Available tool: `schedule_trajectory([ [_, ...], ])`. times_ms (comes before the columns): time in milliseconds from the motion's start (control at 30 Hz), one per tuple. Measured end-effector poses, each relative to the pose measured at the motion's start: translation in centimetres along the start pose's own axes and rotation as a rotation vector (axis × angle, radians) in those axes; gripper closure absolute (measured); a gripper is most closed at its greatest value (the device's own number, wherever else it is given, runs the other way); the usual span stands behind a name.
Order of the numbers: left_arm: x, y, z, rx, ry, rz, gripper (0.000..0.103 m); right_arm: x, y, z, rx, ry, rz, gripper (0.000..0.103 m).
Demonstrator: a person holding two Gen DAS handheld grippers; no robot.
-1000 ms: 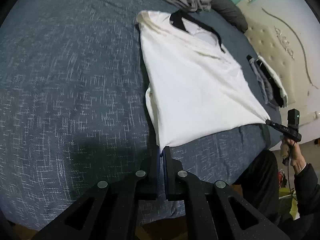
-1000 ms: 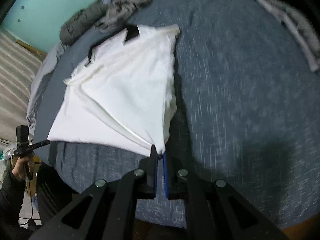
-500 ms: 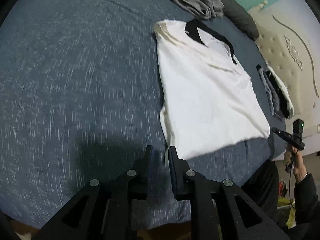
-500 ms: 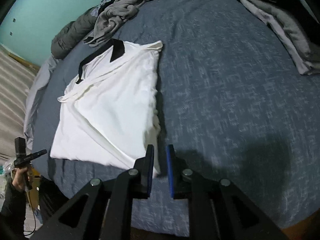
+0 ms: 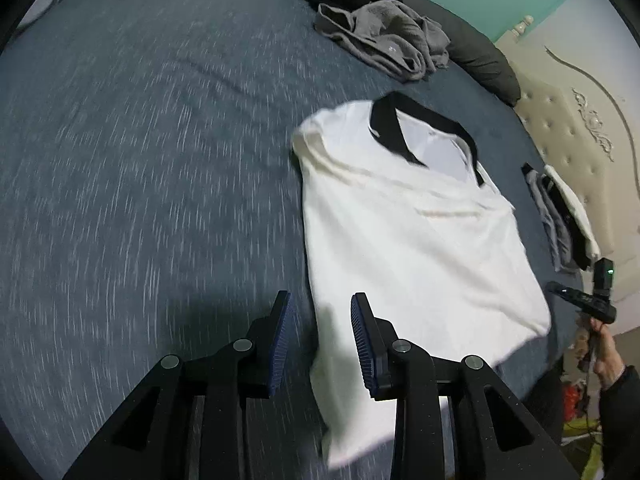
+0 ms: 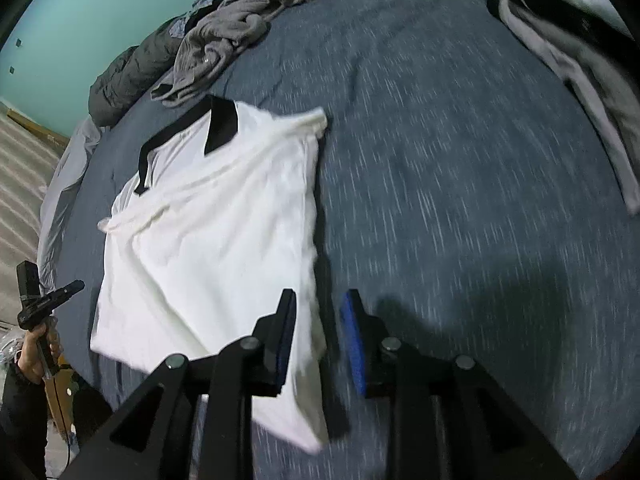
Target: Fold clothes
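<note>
Blue ribbed pads (image 5: 280, 332) of the left gripper (image 5: 320, 336) spread apart and gripping nothing, poised over the near left edge of the white cotton shirt with black collar band (image 5: 416, 240). Same on the right gripper (image 6: 318, 332): fingers parted, empty, straddling the shirt's near right edge (image 6: 208, 240). Shirt lying flat, sleeves folded in, on the dark blue flecked bedspread (image 5: 140, 160); beyond, a crumpled grey garment (image 5: 384, 40); to the side, a folded stack of grey, black and white clothes (image 6: 568, 40).
</note>
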State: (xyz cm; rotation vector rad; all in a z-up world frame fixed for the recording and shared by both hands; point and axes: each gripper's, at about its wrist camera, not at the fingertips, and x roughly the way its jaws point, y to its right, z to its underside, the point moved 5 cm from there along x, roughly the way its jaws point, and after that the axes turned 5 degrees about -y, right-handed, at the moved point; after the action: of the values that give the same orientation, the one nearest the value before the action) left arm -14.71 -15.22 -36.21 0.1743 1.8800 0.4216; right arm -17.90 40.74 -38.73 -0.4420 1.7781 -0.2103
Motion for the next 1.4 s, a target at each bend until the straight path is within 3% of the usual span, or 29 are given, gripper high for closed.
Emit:
schedule_trajectory([
  [100, 1.1, 0.0, -2.0, 0.036, 0.012, -0.063, 0.07, 0.8, -0.6, -2.1, -0.025, 0.007, 0.014, 0.079],
  [333, 3.6, -0.2, -5.5, 0.086, 0.021, -0.118, 0.07, 3.2, -0.9, -6.4, -0.065, 0.015, 0.08, 0.079],
  [733, 7.3, -0.8, -9.4, 0.119, 0.046, -0.142, 0.07, 7.1, 0.6, -11.4, -0.1, 0.028, 0.165, 0.079],
  [1233, 8.0, -1.3, -12.0, 0.108, 0.085, -0.124, 0.067, 9.3, 0.1, -14.2, -0.18, 0.07, 0.203, 0.075],
  [1400, 8.2, -0.9, -12.7, 0.111, 0.093, -0.105, 0.067, 9.2, -0.6, -14.9, -0.202, 0.088, 0.201, 0.095],
])
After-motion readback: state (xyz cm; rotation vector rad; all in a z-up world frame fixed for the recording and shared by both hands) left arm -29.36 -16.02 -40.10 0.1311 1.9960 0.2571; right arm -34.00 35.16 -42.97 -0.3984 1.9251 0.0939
